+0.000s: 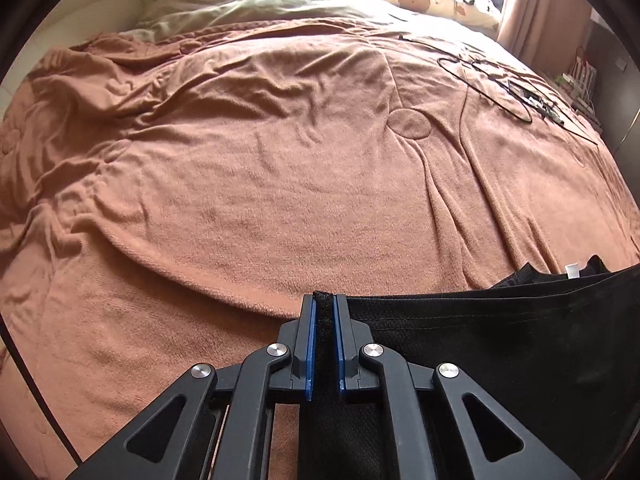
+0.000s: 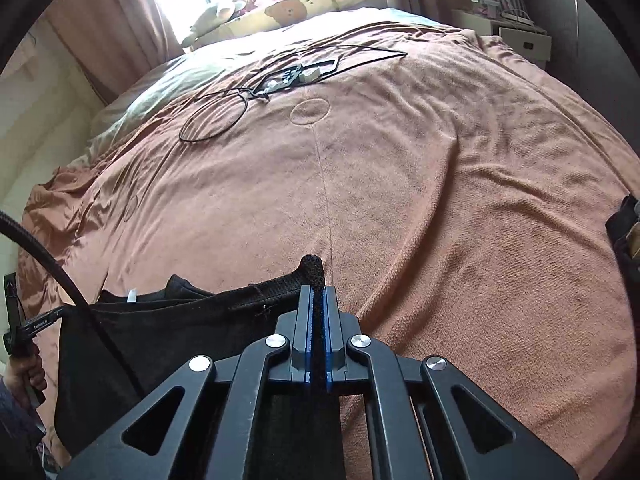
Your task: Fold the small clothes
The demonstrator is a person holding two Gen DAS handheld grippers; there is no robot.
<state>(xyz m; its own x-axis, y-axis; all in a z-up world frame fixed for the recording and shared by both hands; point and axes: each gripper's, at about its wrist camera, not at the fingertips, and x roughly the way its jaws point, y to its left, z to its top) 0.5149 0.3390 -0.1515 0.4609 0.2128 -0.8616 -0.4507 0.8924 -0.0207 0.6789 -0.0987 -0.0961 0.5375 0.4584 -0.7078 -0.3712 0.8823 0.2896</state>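
A black garment (image 1: 500, 344) hangs stretched between my two grippers above the near edge of the bed. My left gripper (image 1: 325, 300) is shut on its left corner, with black cloth pinched between the blue pads (image 1: 311, 344). From there the fabric runs off to the right. In the right wrist view the same black garment (image 2: 168, 336) spreads to the left, a white label (image 2: 132, 295) showing at its upper hem. My right gripper (image 2: 318, 292) is shut on the garment's right corner, and a tuft of cloth pokes out past the fingertips.
A wrinkled brown blanket (image 1: 260, 160) covers the whole bed. Black cables and small devices (image 2: 280, 76) lie far back on it. Printed pillows (image 2: 300, 4) and curtains stand by the window. A white bedside unit (image 2: 516, 36) is at the far right. A hand (image 2: 24, 372) holds the left tool.
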